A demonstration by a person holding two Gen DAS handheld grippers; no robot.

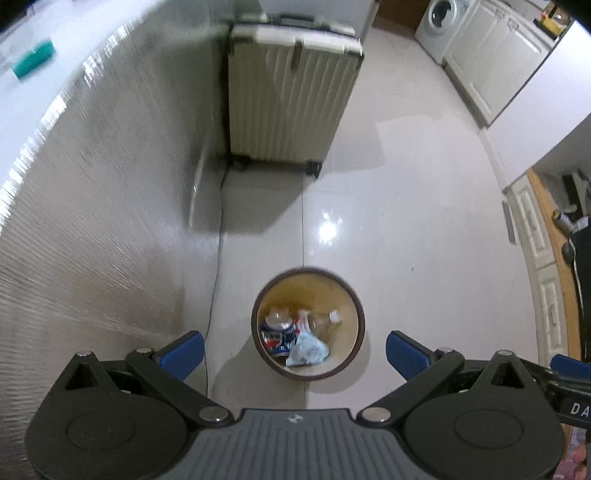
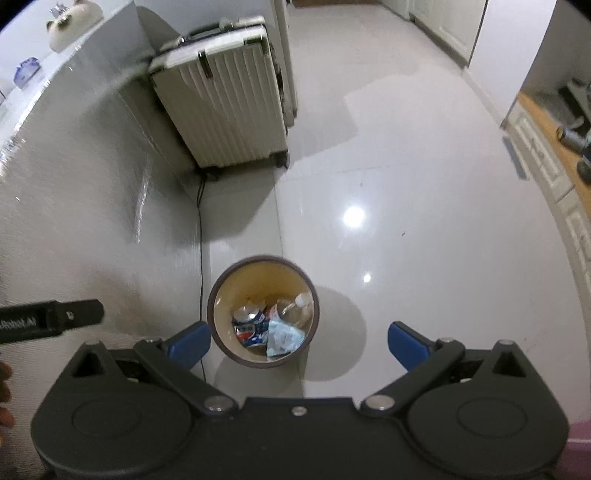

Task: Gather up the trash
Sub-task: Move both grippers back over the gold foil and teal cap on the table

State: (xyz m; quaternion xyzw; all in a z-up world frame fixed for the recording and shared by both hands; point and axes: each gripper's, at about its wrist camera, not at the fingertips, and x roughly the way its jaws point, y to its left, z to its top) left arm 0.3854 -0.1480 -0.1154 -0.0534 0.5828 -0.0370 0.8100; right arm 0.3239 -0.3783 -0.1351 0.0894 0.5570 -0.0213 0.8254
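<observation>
Glossy pale floor tiles (image 1: pixel 406 206) fill both of my views, with ceiling lights glaring off them. My left gripper (image 1: pixel 294 349) hangs high over the floor with its blue fingertips (image 1: pixel 184 352) spread wide apart and nothing between them; my right gripper (image 2: pixel 299 341) is the same, jaws fully parted and empty, blue pads (image 2: pixel 406 343) flanking open air. Directly below and between the fingers in both views sits the round trash bin (image 1: pixel 355 295), dark brown at the rim and cream inside, standing upright on the tiles. Down in it I see the trash: a crushed blue, red and white can (image 1: pixel 275 334), a crumpled pale blue wrapper (image 1: pixel 308 349) lying against the can, and a clear plastic bottle (image 1: pixel 325 319) with a white cap towards the far right side. A thin black cable (image 1: pixel 216 280) runs along the floor just left of the bin, beside a white ribbed counter wall (image 1: pixel 92 221). Further out, a cream ribbed suitcase (image 1: pixel 288 99) stands upright on its wheels at the end of that wall. In the left view a washing machine (image 1: pixel 445 26) shows well beyond, next to white cabinets (image 1: pixel 491 62)
</observation>
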